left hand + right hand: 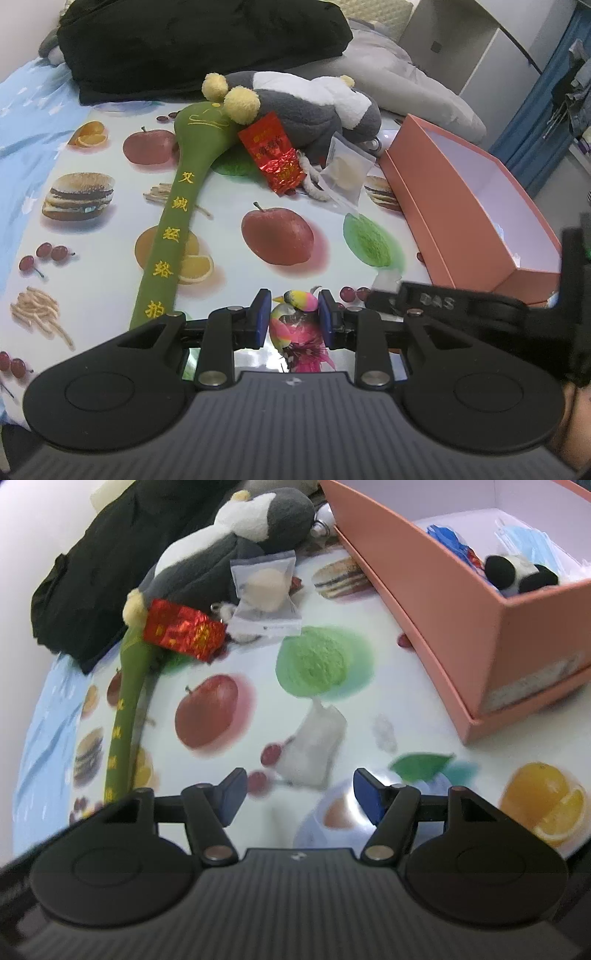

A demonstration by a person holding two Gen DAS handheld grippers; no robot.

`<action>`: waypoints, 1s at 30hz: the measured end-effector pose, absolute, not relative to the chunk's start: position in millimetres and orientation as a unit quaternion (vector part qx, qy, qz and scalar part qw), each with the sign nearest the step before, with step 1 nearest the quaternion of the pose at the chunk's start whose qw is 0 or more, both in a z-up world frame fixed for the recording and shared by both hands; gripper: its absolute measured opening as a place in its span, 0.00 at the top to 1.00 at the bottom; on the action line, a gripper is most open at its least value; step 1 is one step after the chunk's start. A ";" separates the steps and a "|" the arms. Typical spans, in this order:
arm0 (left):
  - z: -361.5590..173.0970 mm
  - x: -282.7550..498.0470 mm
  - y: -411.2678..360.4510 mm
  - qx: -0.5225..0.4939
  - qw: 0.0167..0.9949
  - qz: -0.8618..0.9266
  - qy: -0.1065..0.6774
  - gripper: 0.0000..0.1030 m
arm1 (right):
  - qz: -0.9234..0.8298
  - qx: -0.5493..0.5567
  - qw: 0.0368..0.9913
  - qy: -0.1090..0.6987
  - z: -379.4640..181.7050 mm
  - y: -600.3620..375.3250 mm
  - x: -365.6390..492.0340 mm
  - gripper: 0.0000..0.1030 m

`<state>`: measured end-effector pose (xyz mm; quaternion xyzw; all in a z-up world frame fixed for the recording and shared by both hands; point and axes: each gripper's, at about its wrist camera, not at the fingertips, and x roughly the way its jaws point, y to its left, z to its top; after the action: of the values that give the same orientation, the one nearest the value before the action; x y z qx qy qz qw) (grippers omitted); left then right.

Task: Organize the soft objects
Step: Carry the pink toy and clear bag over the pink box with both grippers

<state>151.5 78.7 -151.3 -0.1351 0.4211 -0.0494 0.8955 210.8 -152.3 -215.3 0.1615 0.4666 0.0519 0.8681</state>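
Observation:
My left gripper [293, 312] is shut on a small pink and yellow toy bird [297, 314], held above the fruit-print cloth. My right gripper [299, 794] is open and empty above a small white pouch [314, 746] lying on the cloth. A grey and white plush [314, 107] [240, 535] lies at the far side, next to a long green stuffed mallet [173, 221] [127, 701]. A pink box [472, 206] [443, 602] stands at the right; in the right wrist view it holds a black and white plush [521, 572] and blue masks [528, 539].
A red foil packet [275, 151] [183, 629] and a clear bag with a pale round pad [345, 170] [267, 587] lie by the grey plush. A black garment [192, 40] [85, 583] lies behind. The right gripper's body [480, 306] shows at the left view's right edge.

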 end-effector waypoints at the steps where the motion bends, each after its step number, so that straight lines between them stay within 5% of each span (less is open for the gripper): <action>1: -151.4 152.2 79.0 -0.133 0.895 -0.052 0.422 0.69 | 0.050 0.152 0.870 0.466 -216.4 -148.4 214.3 0.36; 7: -150.7 154.9 77.2 -0.125 0.895 -0.064 0.424 0.69 | 0.040 0.106 0.871 0.478 -227.5 -135.3 225.4 0.44; 9: -149.7 154.4 74.4 -0.123 0.895 -0.068 0.423 0.69 | 0.040 0.095 0.872 0.479 -227.3 -135.0 227.3 0.65; 13: -144.8 151.5 68.6 -0.118 0.898 -0.072 0.418 0.69 | 0.052 0.121 0.866 0.483 -223.1 -143.5 228.6 0.75; 30: -101.1 140.2 36.9 -0.143 0.908 -0.083 0.385 0.69 | 0.106 0.093 0.897 0.419 -138.5 -182.9 185.9 0.78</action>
<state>140.2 36.9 -101.1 -0.1428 0.3846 -0.0827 0.9082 185.9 -182.9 -138.5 0.0927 0.4191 0.1065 0.8969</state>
